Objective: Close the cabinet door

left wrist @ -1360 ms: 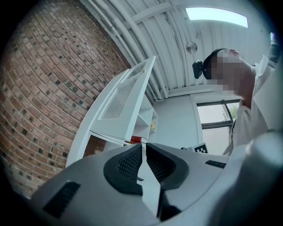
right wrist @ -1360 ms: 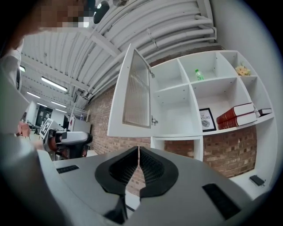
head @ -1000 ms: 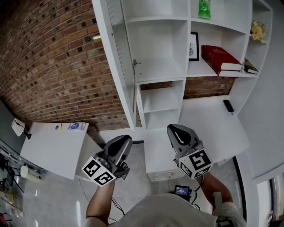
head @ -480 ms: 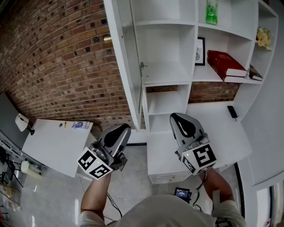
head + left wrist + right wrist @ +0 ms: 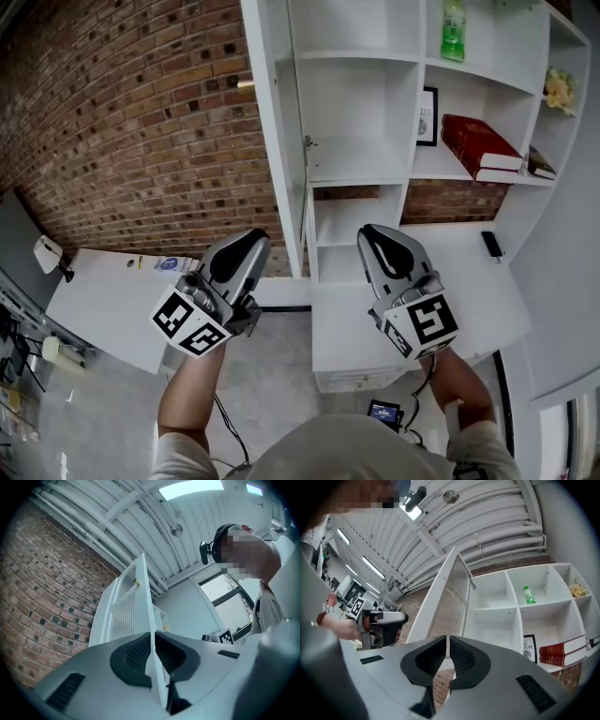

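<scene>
Fingers [image 5: 133,656] of the left gripper [image 5: 249,240] and the right gripper [image 5: 373,234] sit nearly together, with only a thin slit between and nothing gripped. The cabinet door [image 5: 278,122] stands swung open ahead of both tips, untouched, seen edge-on between the brick wall [image 5: 141,122] and the white shelves [image 5: 361,159].

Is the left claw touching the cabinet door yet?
Apart. The head view shows brick wall between the left claw and the cabinet door; the left gripper view shows the door standing beyond the tips.
</scene>
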`<state>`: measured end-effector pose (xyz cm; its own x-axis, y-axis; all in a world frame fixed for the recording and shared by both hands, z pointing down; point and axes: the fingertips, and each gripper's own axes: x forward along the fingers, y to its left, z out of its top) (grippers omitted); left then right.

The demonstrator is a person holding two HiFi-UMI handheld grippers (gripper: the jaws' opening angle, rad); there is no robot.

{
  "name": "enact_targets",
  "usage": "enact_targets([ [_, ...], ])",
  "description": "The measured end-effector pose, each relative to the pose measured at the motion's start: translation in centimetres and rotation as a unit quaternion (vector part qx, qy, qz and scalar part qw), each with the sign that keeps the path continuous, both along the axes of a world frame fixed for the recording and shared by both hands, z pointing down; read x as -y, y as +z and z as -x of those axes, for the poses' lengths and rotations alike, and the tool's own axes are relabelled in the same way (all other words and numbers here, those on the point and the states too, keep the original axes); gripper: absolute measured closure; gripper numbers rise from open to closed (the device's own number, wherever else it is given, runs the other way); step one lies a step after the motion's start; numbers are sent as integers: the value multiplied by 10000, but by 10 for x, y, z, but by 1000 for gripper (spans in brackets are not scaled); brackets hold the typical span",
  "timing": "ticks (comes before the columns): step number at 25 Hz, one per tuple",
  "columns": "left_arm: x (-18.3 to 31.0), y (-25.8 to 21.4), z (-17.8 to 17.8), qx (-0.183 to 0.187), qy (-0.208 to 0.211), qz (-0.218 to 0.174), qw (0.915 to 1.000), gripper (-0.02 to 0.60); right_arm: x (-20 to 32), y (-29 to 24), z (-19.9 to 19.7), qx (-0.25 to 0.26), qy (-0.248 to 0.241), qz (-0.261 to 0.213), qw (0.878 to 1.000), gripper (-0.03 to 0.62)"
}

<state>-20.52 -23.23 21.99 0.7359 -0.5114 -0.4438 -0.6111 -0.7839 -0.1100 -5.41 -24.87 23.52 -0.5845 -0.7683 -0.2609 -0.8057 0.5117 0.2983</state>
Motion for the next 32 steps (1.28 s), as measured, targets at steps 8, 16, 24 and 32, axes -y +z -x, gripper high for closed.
enact_targets([
  [8, 5, -32, 2, -78, 49, -168, 9998, 548, -1, -14, 9, -59, -52, -114, 9999, 565],
  [16, 8, -75, 0, -75, 64, -439, 9990, 546, -4, -37, 20, -78, -156, -327, 9993, 565],
  [24, 19, -114, 7, -277, 28, -555, 9981, 545, -12, -52, 30, -178, -223, -552, 9981, 565],
  [32, 26, -140, 11, -306, 193, -651, 9972, 510, -19, -74, 42, -247, -189, -875, 9957, 565],
])
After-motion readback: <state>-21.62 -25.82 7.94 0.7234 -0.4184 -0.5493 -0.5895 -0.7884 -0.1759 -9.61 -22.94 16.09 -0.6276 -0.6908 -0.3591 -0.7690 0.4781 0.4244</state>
